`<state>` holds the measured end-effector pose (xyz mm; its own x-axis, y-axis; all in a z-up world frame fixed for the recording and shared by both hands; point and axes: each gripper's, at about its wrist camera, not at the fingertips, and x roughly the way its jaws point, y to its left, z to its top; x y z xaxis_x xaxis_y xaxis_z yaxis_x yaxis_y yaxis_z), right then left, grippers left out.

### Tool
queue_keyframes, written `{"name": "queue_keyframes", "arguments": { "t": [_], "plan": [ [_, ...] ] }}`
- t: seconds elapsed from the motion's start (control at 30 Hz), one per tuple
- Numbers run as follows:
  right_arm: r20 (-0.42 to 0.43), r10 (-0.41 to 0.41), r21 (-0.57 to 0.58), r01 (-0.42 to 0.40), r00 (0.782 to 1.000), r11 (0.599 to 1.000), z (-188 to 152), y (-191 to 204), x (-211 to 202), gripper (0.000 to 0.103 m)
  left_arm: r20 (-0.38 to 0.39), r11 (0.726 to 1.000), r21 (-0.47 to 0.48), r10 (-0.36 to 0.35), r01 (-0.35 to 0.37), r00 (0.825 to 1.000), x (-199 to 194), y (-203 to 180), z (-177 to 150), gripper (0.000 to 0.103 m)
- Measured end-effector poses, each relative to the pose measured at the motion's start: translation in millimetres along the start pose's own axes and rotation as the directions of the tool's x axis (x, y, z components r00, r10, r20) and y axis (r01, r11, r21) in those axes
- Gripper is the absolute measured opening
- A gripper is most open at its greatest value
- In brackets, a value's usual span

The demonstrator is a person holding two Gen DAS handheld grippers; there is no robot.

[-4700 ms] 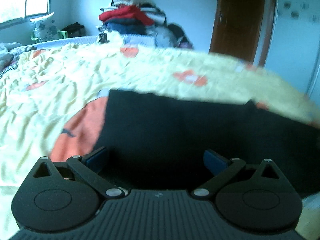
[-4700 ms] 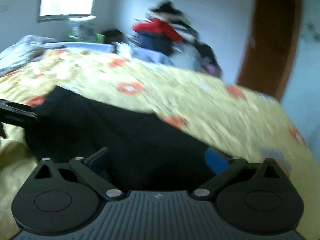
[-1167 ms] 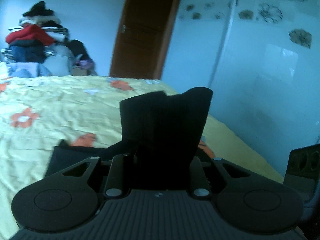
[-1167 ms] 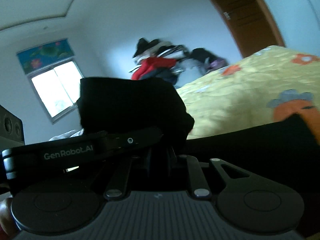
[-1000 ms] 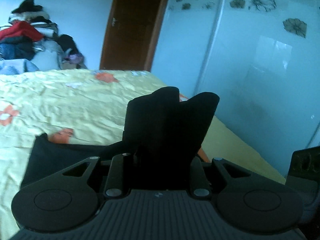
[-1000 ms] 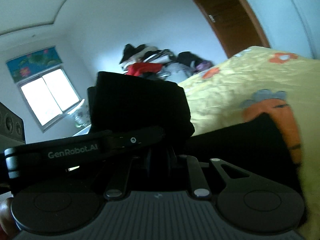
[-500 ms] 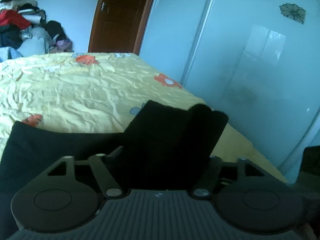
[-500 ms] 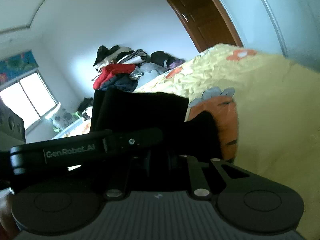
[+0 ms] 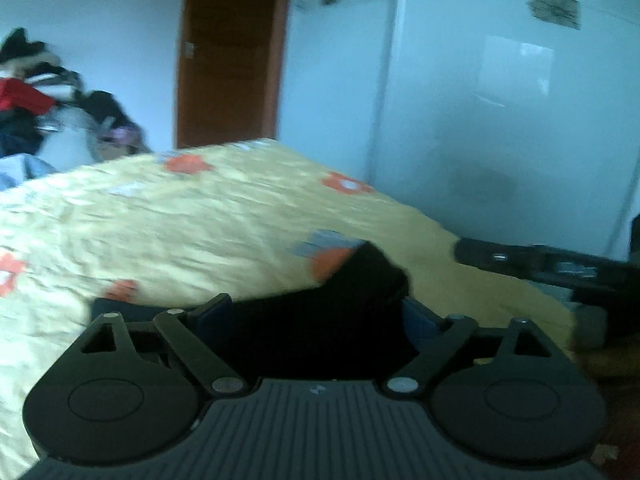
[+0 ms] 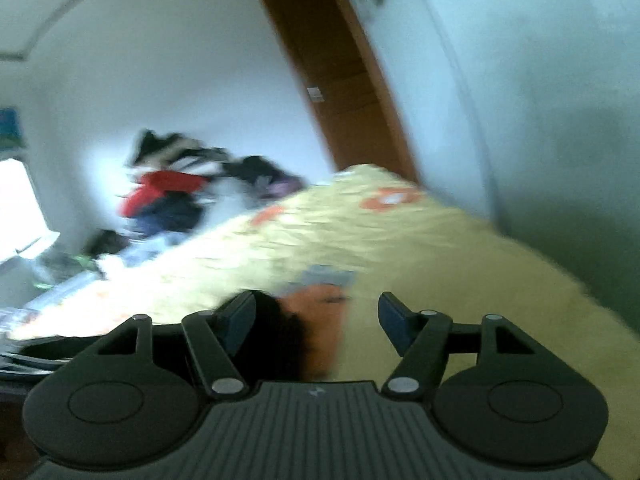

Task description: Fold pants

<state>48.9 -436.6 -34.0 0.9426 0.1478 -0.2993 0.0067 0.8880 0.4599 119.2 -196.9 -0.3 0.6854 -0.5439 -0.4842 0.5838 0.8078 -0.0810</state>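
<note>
Letting go of the pants (image 9: 320, 320) lying dark on the yellow bed (image 9: 200, 220), with jaws spread apart on both the left gripper (image 9: 316, 320) and the right gripper (image 10: 316, 320), no cloth clamped. Backing both away low and level, avoiding snagging the raised corner, then likely pressing the fold flat before regripping.

You face a bed (image 9: 200, 216) under a yellow cover with orange flowers, and a brown wooden door (image 9: 232, 52) stands in the pale wall beyond it. To your left a heap of clothes (image 10: 168, 188) is piled against the wall; to your right runs a glossy wardrobe front (image 9: 500, 100) with flower decals, and daylight comes from a window (image 10: 16, 200) at far left.
</note>
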Motion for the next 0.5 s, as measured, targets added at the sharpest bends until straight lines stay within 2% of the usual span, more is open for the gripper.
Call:
{"name": "queue_keyframes", "arguments": {
  "t": [0.07,0.13,0.23,0.3,0.37,0.43,0.5],
  "plan": [
    [-0.024,0.093,0.018,-0.093,0.995,0.996,7,6,12,0.069,0.021,0.999,-0.025,0.034,-0.033,0.999,-6,16,5,0.094],
    [-0.051,0.153,0.011,-0.153,0.987,0.988,14,12,25,0.068,0.047,0.998,-0.064,0.004,0.000,0.999,-17,29,10,0.094],
    [-0.044,0.120,-0.022,-0.121,0.992,0.992,21,19,35,0.068,0.056,0.988,-0.056,-0.140,0.143,0.989,-28,32,15,0.095],
    [-0.014,0.080,-0.018,-0.080,0.997,0.997,25,15,35,0.068,0.067,0.983,-0.043,-0.177,0.180,0.982,-33,28,14,0.099],
    [-0.002,0.071,0.002,-0.071,0.997,0.997,26,9,31,0.069,0.058,0.991,-0.003,-0.131,0.131,0.990,-28,23,11,0.099],
    [-0.025,0.117,0.032,-0.116,0.993,0.993,26,2,32,0.069,0.030,0.998,0.045,-0.034,0.033,0.999,-15,22,7,0.099],
    [-0.064,0.169,0.052,-0.166,0.984,0.985,24,0,35,0.069,-0.015,0.997,0.063,0.034,-0.033,0.999,-1,26,2,0.098]
  ]
}}
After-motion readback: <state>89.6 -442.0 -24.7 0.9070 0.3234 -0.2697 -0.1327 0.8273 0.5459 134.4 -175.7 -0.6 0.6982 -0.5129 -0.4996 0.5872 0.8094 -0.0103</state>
